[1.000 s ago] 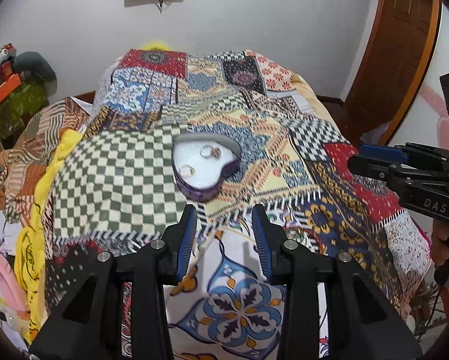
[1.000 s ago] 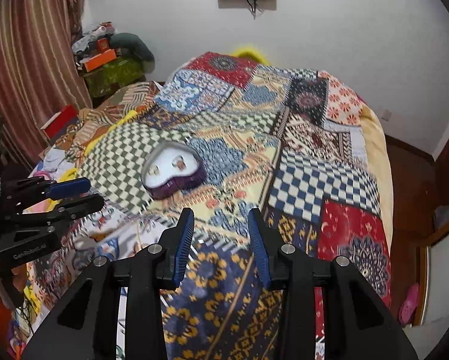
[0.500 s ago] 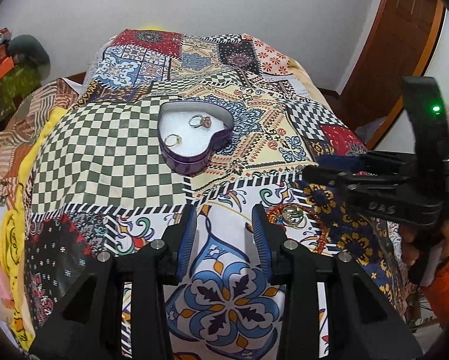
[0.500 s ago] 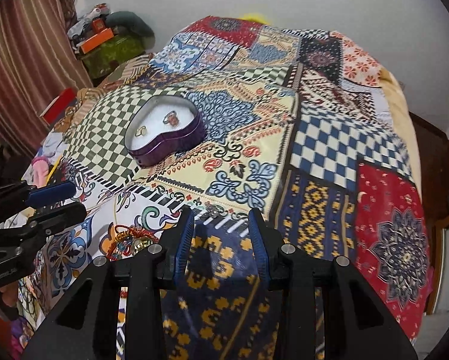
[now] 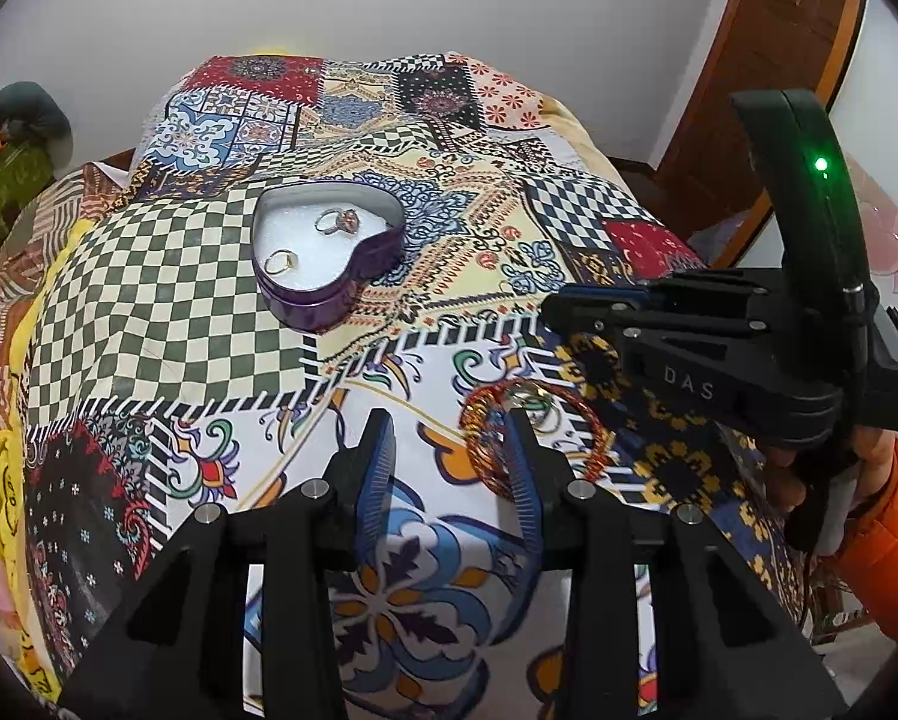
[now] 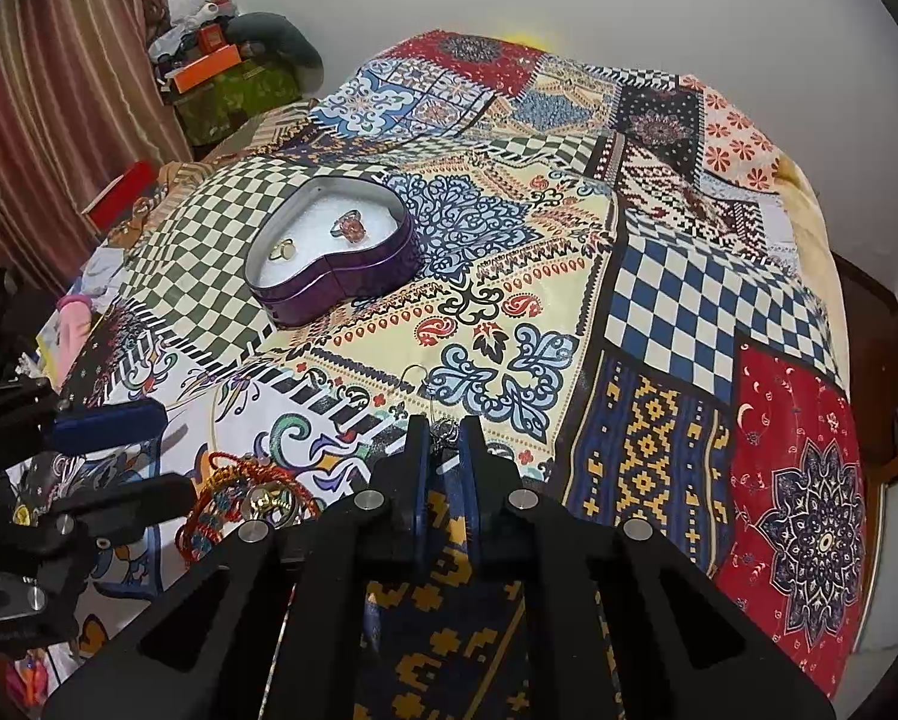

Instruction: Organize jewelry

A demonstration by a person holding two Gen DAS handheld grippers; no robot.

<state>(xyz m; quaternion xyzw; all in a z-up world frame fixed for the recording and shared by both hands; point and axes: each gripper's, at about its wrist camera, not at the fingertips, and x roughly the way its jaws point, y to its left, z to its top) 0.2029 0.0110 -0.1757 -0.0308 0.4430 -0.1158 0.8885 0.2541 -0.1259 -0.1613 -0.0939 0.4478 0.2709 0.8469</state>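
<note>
Earring point(image 6: 443, 427), small and silvery, on the patchwork quilt point(image 6: 677, 300) at the near end of the bed, now pinched at the tips of the right gripper point(image 6: 444, 438). Jaws just closed: apart half a second back with bare cloth between, now nearly together on the earring. Both cameras lower and closer to the quilt than a second ago. Left gripper point(image 5: 448, 426) unchanged, partly open, nothing between its pads, hovering over the white floral patch.

Long axis of the earring roughly away from the right fingertips, leaning a little left in the right wrist view, thin wire hook at the far end, flat against the cloth. Finer detail too small to tell.

Red and orange thread bracelets point(image 5: 479, 414) just beside the left gripper's right finger, a small metal charm among them, near the earring but apart from it. Purple heart-shaped tin point(image 6: 341, 288) farther up the quilt, lid off, white lining, holding a pink-stone ring point(image 6: 348, 227) and a plain gold ring point(image 6: 282, 250). Open quilt between earring and tin. Orange sleeve point(image 5: 887, 540) behind the right gripper; striped curtain point(image 6: 59, 120) and clutter at the far left.
</note>
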